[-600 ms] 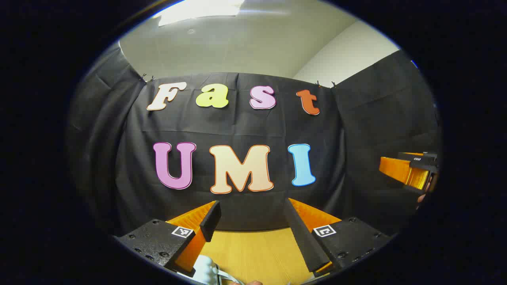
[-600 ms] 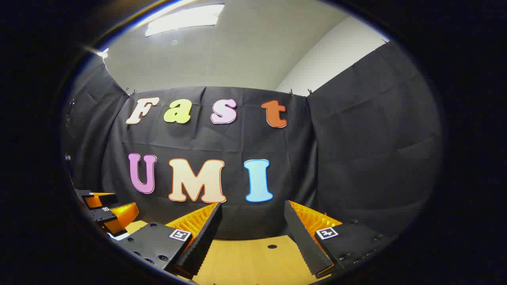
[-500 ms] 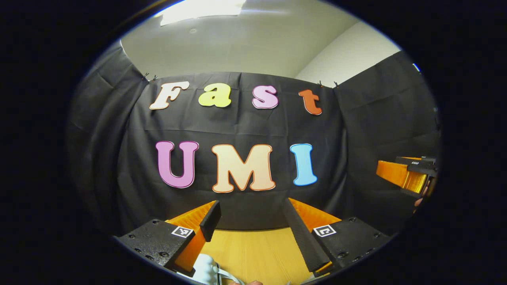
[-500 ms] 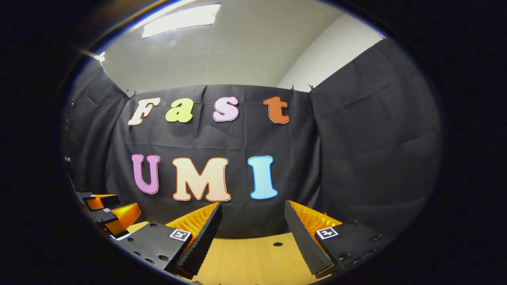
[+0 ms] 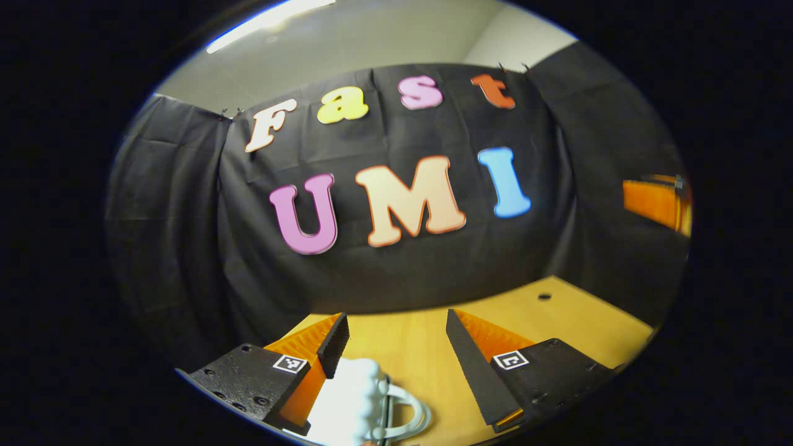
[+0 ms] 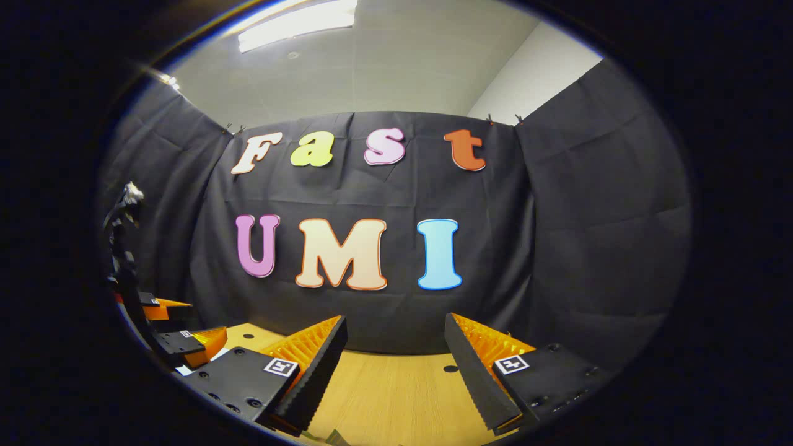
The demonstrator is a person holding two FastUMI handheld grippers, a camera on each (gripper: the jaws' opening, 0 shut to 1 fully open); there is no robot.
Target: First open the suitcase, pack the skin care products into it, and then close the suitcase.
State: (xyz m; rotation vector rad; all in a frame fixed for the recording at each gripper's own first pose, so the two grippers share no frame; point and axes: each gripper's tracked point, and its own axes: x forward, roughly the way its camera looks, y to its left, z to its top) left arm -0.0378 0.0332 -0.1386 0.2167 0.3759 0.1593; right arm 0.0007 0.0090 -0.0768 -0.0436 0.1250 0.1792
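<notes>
In the left gripper view a pale, ribbed suitcase (image 5: 350, 396) with a loop handle (image 5: 414, 410) pokes up at the bottom edge, just below and between my fingers, nearer the left one. Most of it is cut off. My left gripper (image 5: 395, 322) is open above the wooden table (image 5: 557, 322), with nothing between its fingers. My right gripper (image 6: 395, 322) is also open and empty, held over the table (image 6: 384, 384) and facing the back cloth. The right gripper (image 5: 657, 203) shows blurred at the far right of the left gripper view. The left gripper (image 6: 186, 339) sits low at the left of the right gripper view.
Black cloth walls close the booth at the back and on both sides. The table top has small round holes (image 5: 544, 297) (image 6: 450, 368). A dark stand (image 6: 124, 241) rises at the far left of the right gripper view.
The left gripper has tipped down and rolled, so more table and more of the pale suitcase show. The right gripper has turned slightly. Both stay open.
</notes>
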